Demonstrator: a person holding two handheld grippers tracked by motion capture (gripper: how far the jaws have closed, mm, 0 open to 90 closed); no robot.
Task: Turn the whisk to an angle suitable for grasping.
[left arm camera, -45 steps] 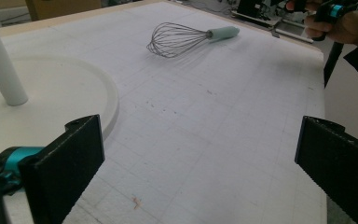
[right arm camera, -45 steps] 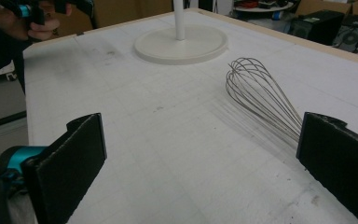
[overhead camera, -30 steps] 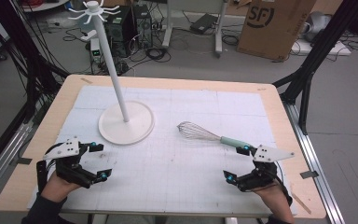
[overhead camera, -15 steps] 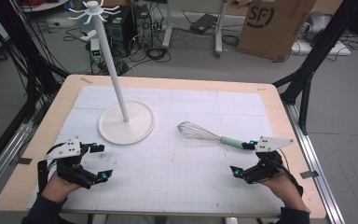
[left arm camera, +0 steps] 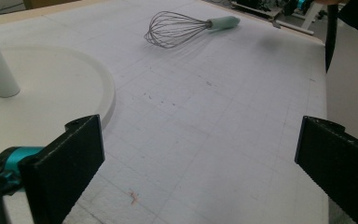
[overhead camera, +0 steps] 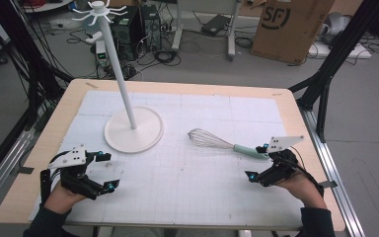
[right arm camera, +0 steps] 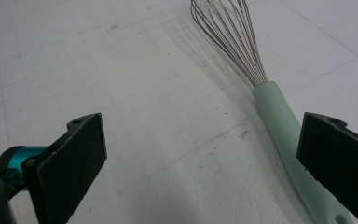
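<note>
A wire balloon whisk with a pale green handle [overhead camera: 223, 143] lies flat on the white gridded mat [overhead camera: 192, 187] that covers the light wooden table [overhead camera: 301, 128], right of centre, its wire head toward the middle and its handle toward the right edge. Left of it, well apart, stands a tall white pole stand on a round base [overhead camera: 133, 129]. The right gripper [overhead camera: 259, 163] sits at the handle's end, near the front right; the left gripper [overhead camera: 105, 171] sits front left, before the round base.
</note>
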